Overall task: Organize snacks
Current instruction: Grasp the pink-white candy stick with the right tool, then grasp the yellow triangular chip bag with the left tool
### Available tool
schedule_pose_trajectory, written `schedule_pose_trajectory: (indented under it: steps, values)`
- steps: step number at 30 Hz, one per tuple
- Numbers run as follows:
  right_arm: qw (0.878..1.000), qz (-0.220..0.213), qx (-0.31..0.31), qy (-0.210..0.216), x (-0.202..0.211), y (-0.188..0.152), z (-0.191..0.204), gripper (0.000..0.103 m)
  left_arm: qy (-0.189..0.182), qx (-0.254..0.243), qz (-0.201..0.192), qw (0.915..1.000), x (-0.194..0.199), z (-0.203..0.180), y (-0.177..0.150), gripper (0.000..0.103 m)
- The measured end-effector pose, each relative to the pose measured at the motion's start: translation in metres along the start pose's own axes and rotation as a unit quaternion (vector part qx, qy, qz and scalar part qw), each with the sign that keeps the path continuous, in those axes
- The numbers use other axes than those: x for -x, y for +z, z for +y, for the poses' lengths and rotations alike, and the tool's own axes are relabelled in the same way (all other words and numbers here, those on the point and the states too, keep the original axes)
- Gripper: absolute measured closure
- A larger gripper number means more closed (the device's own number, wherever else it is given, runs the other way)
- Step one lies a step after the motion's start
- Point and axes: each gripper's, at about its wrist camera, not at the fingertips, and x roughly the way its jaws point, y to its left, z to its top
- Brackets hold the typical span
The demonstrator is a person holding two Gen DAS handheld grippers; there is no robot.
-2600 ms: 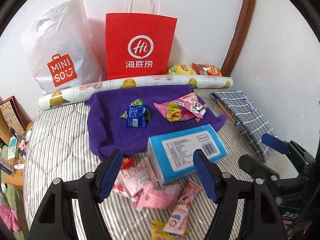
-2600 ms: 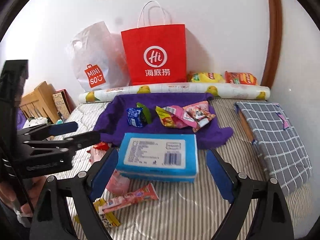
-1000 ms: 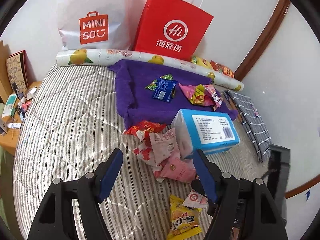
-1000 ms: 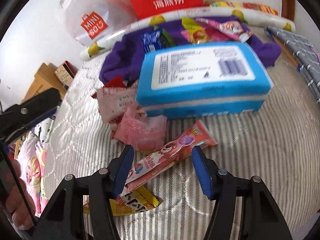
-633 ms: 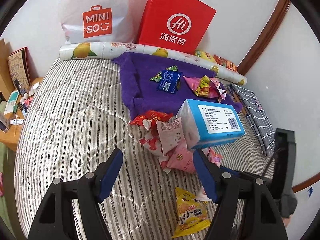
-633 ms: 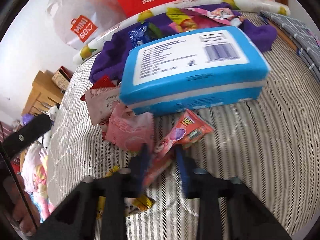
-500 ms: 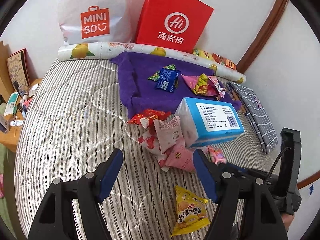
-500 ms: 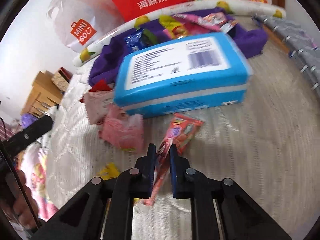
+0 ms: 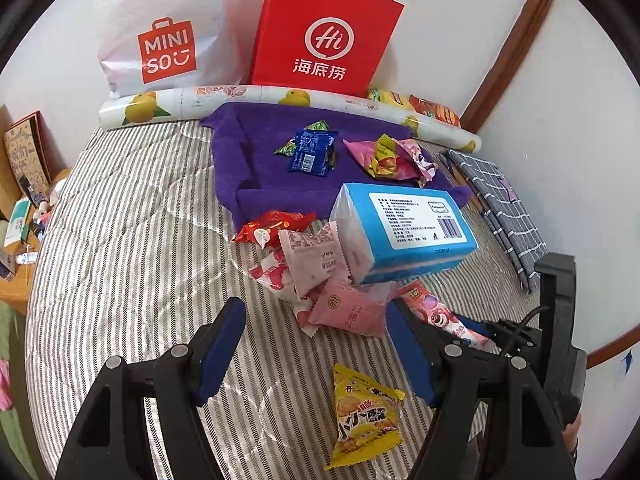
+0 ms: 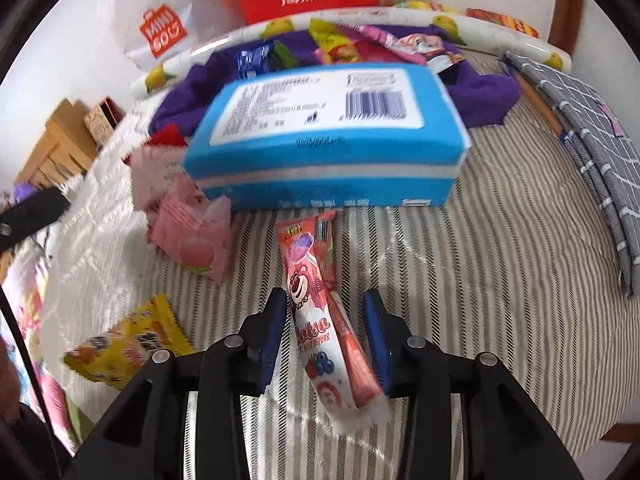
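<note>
The right gripper point(image 10: 325, 332) has its jaws opening, and the long pink stick pack point(image 10: 320, 312) lies between them on the striped bed point(image 10: 500, 280); half a second ago the same jaws were pressed together on this pack, so the grip is now let go. In the right wrist view the pads stand a little apart from the pack on both sides, not pressing it. The pack lies lengthwise, its far end touching the front side of the blue tissue pack point(image 10: 324, 136), its near end toward the front edge of the bed. I judge that the pinch was only to turn the pack straight, or that it failed; either way the pack is not lifted, and it is not yet on the purple towel point(image 9: 256, 160) at the back of the bed, where some sorted snacks already lie. The left gripper point(image 9: 316, 354) hangs over the bed with its fingers spread and nothing between them, as it was a second ago. Near it are the yellow bag point(image 9: 366, 416) and the pink snack pile point(image 9: 320, 272), which lies just left of the tissue pack. For the task this means that most snacks are unsorted, and the right gripper probably needs a new, firmer pinch on the stick pack
</note>
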Motion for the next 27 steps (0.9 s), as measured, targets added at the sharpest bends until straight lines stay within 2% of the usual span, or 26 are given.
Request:
schedule_pose_trajectory:
  steps: [3,5,8,15,27]
  values:
    - [0.999,-0.008,0.025,-0.025,-0.001,-0.001,0.008,0.065,0.002,-0.003,0.003,1.0,-0.001,-0.002,-0.001,0.032]
    - [0.998,-0.02,0.043,-0.039,0.0,-0.005,0.011,0.082,0.002,-0.005,0.004,1.0,-0.003,-0.003,-0.002,0.032]
    - [0.997,-0.029,0.054,-0.042,0.003,-0.009,0.011,0.082,0.005,-0.01,0.006,0.9999,-0.004,-0.004,-0.005,0.032]
    - [0.997,-0.062,0.021,-0.039,0.025,-0.014,-0.011,0.082,0.004,-0.011,0.01,0.9999,-0.004,-0.002,-0.012,0.032]
    - [0.997,-0.067,-0.012,-0.039,0.032,-0.024,-0.028,0.082,-0.017,-0.026,0.009,0.9995,0.005,-0.013,-0.027,0.032]
